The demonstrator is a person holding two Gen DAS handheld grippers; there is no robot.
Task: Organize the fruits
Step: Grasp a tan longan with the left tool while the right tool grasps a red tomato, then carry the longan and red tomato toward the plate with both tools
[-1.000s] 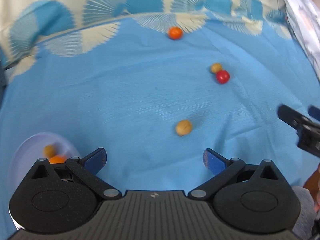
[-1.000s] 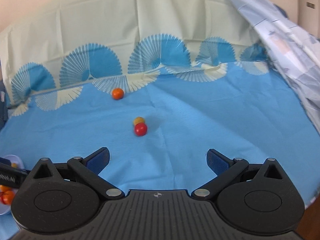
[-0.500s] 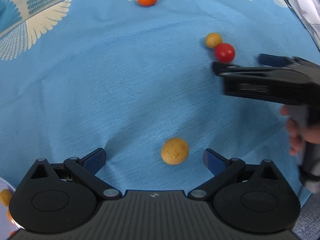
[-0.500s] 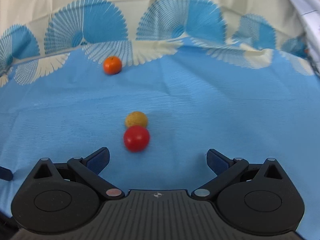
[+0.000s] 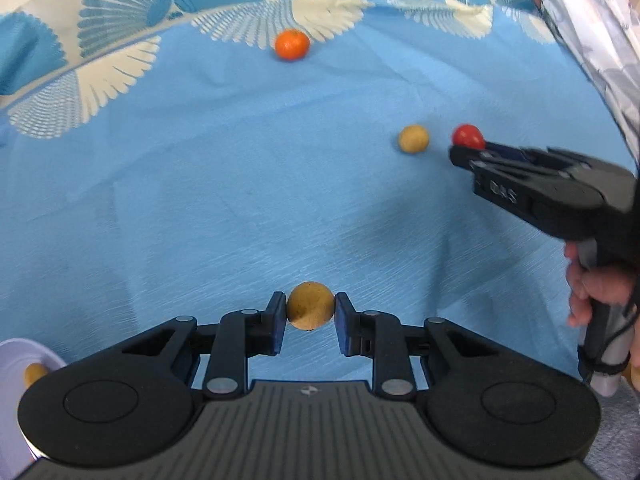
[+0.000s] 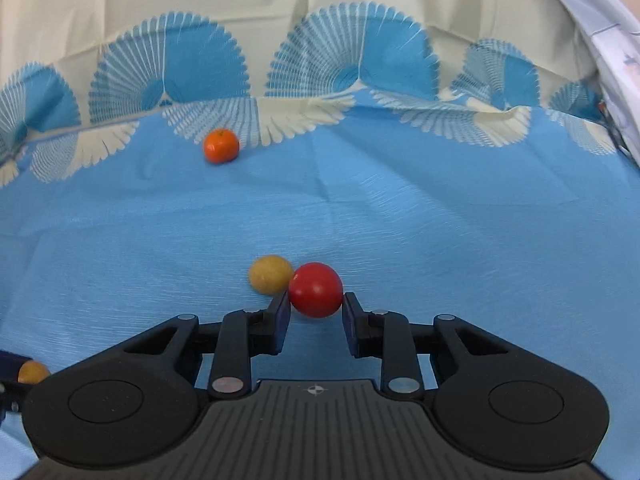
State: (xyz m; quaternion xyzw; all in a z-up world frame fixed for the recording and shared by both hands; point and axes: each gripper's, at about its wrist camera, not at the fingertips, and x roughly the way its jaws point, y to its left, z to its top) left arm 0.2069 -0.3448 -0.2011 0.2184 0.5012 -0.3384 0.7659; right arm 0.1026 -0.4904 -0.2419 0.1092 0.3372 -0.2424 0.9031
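Counted on the blue cloth (image 5: pixel 192 208): one orange fruit (image 5: pixel 292 44), one red fruit (image 6: pixel 316 295), three tan fruits, one pale bowl (image 5: pixel 16 360), two grippers.

Seen from the left wrist camera: left gripper (image 5: pixel 311 320) clenched on the first tan fruit (image 5: pixel 310 305), both blue pads pressed on its sides, far in front of the orange fruit and almost straight toward the camera from it. Second tan fruit (image 5: pixel 413 139) lying free on the cloth, nearer than the orange fruit and to its right. Third tan fruit (image 5: pixel 34 374) inside the bowl, far from the orange fruit, at the lower left edge of the view.

Seen from the right wrist camera: right gripper (image 6: pixel 316 312) closed around the red fruit, pads at both its sides, well in front of the orange fruit and a little to its right. Right hand (image 5: pixel 596 292) wrapped on the handle of this gripper, far right of the orange fruit.

Compared with half a second ago: both grippers then wide apart, now both narrowed onto fruit. First tan fruit then lying loose between the left fingers, now pinched. Red fruit then touching the second tan fruit, now apart from it in the left wrist view, at the tip of the right gripper. Orange fruit unchanged in place near the fan pattern.
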